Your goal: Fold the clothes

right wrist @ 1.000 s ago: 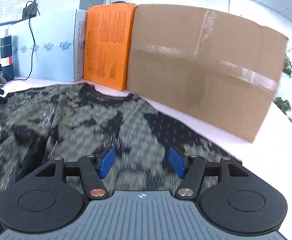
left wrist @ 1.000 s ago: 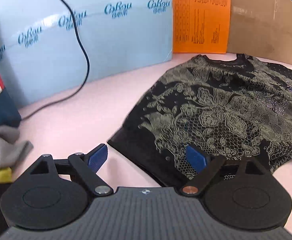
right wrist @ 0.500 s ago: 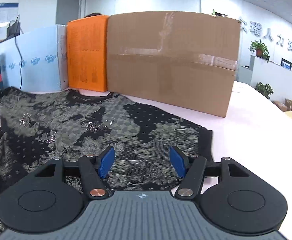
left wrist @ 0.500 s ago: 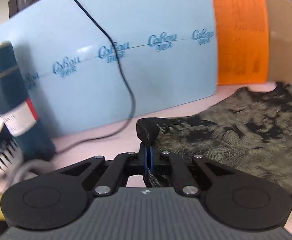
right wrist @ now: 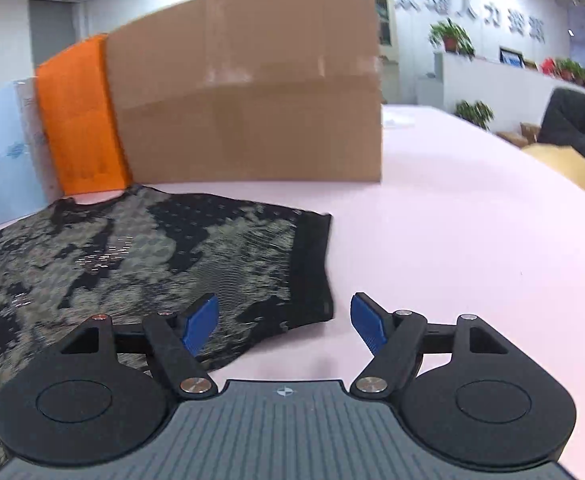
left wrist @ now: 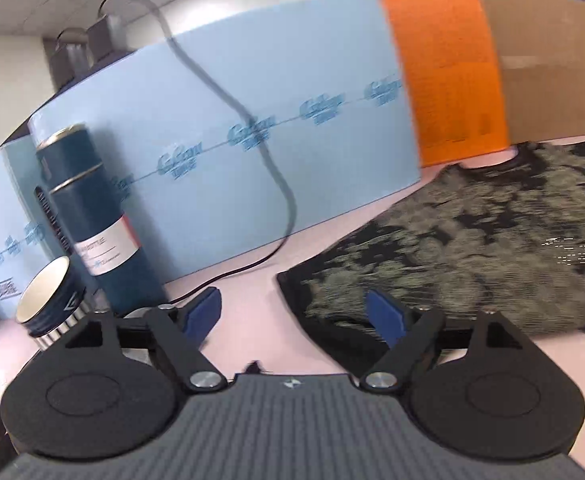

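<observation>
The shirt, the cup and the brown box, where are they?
shirt (right wrist: pixel 140 256), right wrist view, patterned front.
cup (left wrist: pixel 48 300), left wrist view, dark outer wall.
brown box (right wrist: pixel 252 100), right wrist view, front face.

- The top (left wrist: pixel 492 248) is black with an olive-gold lace pattern (some glittery flecks).
- The tabletop (right wrist: pixel 452 240) is pale pink.
- Boxes: light blue (left wrist: pixel 252 120) with darker blue print, orange (left wrist: pixel 448 68), brown (right wrist: pixel 252 92).
- The canister (left wrist: pixel 92 216) is dark teal.
</observation>
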`<act>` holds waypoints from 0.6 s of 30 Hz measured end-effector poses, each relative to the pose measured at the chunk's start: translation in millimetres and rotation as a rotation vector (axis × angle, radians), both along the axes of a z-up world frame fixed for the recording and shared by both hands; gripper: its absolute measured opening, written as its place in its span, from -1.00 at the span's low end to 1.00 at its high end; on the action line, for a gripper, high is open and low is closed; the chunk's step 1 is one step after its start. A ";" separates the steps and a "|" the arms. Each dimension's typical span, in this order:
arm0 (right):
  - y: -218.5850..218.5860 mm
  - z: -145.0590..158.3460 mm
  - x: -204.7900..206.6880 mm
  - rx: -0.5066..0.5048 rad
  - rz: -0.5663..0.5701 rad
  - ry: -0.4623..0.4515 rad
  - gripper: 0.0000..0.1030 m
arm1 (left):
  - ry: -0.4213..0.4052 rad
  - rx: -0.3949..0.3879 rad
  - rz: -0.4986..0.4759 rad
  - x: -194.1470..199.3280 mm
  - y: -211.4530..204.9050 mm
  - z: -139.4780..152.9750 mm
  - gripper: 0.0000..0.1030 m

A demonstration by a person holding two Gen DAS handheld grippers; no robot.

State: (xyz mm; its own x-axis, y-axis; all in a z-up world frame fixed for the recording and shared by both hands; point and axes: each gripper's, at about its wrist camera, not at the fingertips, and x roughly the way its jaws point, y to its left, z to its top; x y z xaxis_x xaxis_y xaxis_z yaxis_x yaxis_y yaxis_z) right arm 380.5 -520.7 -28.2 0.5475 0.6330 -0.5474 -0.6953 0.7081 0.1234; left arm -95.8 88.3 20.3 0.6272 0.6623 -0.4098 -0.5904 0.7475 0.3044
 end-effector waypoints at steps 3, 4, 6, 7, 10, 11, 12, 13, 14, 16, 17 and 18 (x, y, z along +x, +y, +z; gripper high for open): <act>14.7 -4.0 31.7 -0.030 -0.027 0.060 0.38 | 0.012 0.004 -0.102 15.8 -31.3 0.5 0.63; 21.0 -3.7 41.7 -0.041 -0.024 0.067 0.38 | 0.007 -0.006 -0.135 22.8 -40.5 0.3 0.65; 32.8 -2.8 59.9 -0.039 -0.032 0.073 0.38 | -0.019 -0.042 -0.186 36.5 -53.8 -0.1 0.67; 37.8 -2.5 69.1 -0.025 -0.032 0.081 0.38 | -0.041 -0.068 -0.196 43.8 -57.4 -1.2 0.67; 56.1 -5.0 90.4 -0.017 -0.010 0.080 0.39 | -0.150 -0.161 -0.187 59.2 -56.6 -12.9 0.67; 62.7 -7.5 94.7 -0.033 0.003 0.070 0.42 | -0.200 -0.194 -0.187 60.9 -54.4 -19.5 0.67; 69.2 -10.1 99.0 -0.049 0.017 0.060 0.47 | -0.243 -0.238 -0.195 60.4 -49.2 -27.2 0.67; 76.9 -13.7 102.3 -0.076 0.036 0.046 0.49 | -0.253 -0.277 -0.190 59.8 -43.2 -30.6 0.67; 83.9 -18.3 104.5 -0.107 0.054 0.031 0.49 | -0.248 -0.310 -0.171 59.7 -37.6 -30.3 0.67; 93.3 -25.1 102.5 -0.136 0.092 -0.030 0.15 | -0.302 -0.336 -0.144 49.4 -29.5 -28.0 0.67; 95.6 -25.5 100.0 -0.117 0.129 -0.036 -0.20 | -0.330 -0.370 -0.135 44.4 -23.7 -27.8 0.67; 98.5 -23.2 97.9 -0.106 0.148 -0.033 -0.89 | -0.347 -0.404 -0.116 41.3 -17.3 -28.9 0.67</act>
State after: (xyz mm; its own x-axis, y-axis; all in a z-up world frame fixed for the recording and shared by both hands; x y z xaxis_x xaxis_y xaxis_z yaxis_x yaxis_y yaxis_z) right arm 478.4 -422.2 -51.5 0.4715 0.6474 -0.5988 -0.7950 0.6059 0.0290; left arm -54.5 71.0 -8.6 0.8305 0.4131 -0.3736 -0.5117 0.8308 -0.2188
